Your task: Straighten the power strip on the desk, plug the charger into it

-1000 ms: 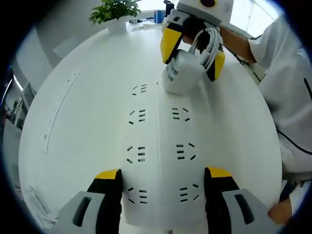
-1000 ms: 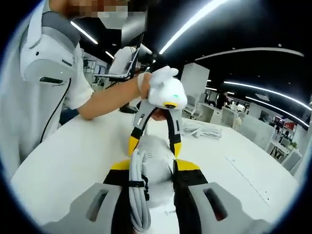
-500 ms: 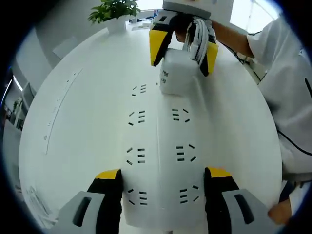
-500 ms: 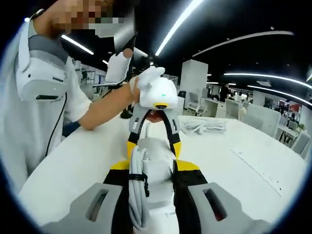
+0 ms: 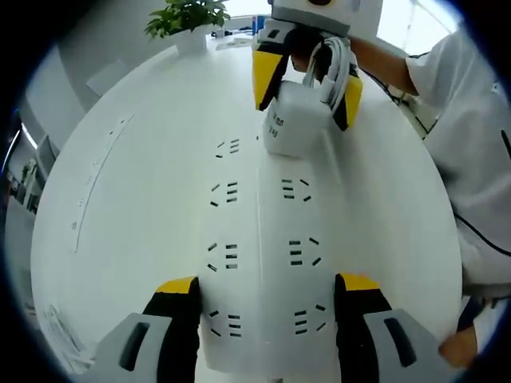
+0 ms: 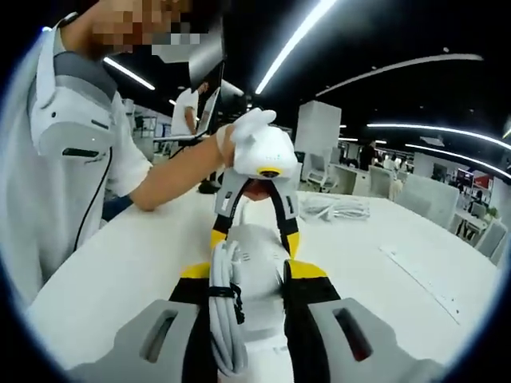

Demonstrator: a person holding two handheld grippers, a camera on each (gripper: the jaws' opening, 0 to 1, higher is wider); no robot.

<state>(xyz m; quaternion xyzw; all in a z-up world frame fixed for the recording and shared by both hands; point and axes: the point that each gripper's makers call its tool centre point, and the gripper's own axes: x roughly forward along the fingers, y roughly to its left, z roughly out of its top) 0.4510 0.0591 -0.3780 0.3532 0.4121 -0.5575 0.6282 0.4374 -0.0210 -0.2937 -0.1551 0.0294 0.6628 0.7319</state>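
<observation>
On the white table [image 5: 120, 207], lower centre of the left gripper view: the power strip [image 5: 263, 263] is seen lying flat, its rows of sockets running up the frame.
Left claw [image 5: 267, 307]: its yellow-tipped jaws are set wide, one on each long side of the power strip's near end; whether they press the sides cannot be told. In the right gripper view it is seen at centre [image 6: 251, 237], astride the far end of the strip [image 6: 255, 243], with a person's hand [image 6: 247, 132] gripping its white top.
Right claw [image 5: 303, 76]: at upper centre of the left gripper view, the jaws are closed on the charger [image 5: 289, 124]. In its own view [image 6: 247, 275] the jaws are held narrow around the white body.
Charger: a white block with dark print on one face, held over the far end of the strip, near the top sockets; whether it touches the strip cannot be told.
Cable [image 6: 223, 315]: a bundled white cord is pinned beside the charger against one jaw, at lower centre of the right gripper view.
Potted plant [image 5: 188, 20]: placed at the table's far edge, upper left of the left gripper view.
Person: a white sleeve [image 5: 471, 159] is seen along the right edge.
</observation>
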